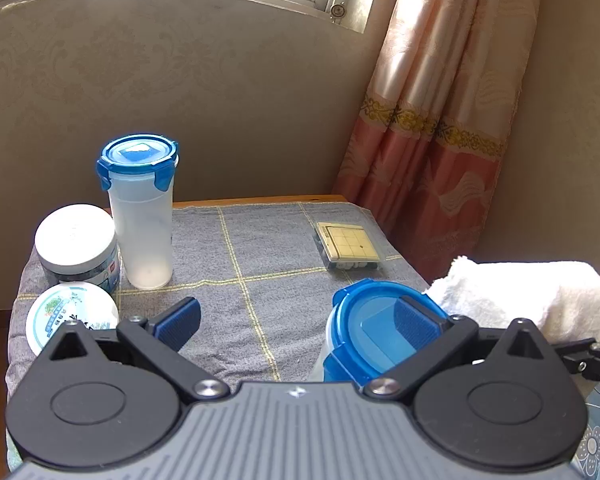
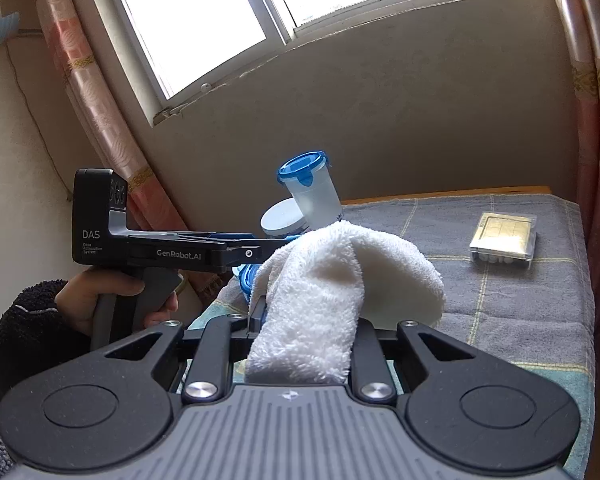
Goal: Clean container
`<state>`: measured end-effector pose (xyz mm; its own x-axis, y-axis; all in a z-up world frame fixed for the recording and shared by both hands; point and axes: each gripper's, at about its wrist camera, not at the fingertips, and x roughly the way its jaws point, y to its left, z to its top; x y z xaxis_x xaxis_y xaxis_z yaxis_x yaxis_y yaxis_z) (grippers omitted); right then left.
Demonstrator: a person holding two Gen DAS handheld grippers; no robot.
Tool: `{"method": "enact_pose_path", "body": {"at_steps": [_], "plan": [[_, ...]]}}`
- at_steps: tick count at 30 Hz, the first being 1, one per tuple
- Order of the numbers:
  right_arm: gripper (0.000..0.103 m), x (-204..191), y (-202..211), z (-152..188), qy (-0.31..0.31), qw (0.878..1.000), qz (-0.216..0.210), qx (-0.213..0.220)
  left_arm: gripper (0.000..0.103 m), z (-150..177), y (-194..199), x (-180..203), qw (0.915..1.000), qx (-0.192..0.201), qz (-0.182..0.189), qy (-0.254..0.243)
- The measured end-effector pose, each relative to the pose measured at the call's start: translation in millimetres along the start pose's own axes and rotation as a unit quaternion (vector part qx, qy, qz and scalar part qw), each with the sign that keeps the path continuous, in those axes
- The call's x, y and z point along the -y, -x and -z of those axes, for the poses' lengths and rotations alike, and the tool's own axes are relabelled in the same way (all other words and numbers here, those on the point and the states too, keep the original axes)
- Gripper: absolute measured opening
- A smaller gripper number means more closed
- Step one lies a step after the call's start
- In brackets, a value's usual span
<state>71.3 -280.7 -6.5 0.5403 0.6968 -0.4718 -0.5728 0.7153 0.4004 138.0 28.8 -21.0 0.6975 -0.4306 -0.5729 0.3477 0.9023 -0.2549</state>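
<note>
A clear container with a blue clip lid (image 1: 364, 332) stands near the table's front, just inside the right finger of my left gripper (image 1: 298, 320). That gripper is open wide and its pads do not press the container. My right gripper (image 2: 308, 320) is shut on a folded white towel (image 2: 340, 280), which hangs over its fingers and hides them. In the left wrist view the towel (image 1: 520, 296) sits up to the right of the blue lid. In the right wrist view only a sliver of the container's blue lid (image 2: 246, 280) shows beside the towel.
A tall clear tumbler with a blue lid (image 1: 142, 216) and two white-lidded jars (image 1: 76, 240) (image 1: 70, 312) stand at the left on the grey checked cloth (image 1: 260, 256). A flat yellow grid box (image 1: 350, 246) lies at the back right. A person's hand (image 2: 112, 292) holds the left gripper's handle. A wall, a window and a curtain lie behind.
</note>
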Motion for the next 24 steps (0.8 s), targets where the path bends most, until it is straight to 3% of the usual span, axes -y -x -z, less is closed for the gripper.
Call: {"method": "enact_pose_path", "body": {"at_steps": [24], "plan": [[0.025, 37, -70, 25, -0.064, 0.994, -0.008, -0.090, 0.103, 2, -5, -11, 0.9994, -0.003, 0.025, 0.026]]}}
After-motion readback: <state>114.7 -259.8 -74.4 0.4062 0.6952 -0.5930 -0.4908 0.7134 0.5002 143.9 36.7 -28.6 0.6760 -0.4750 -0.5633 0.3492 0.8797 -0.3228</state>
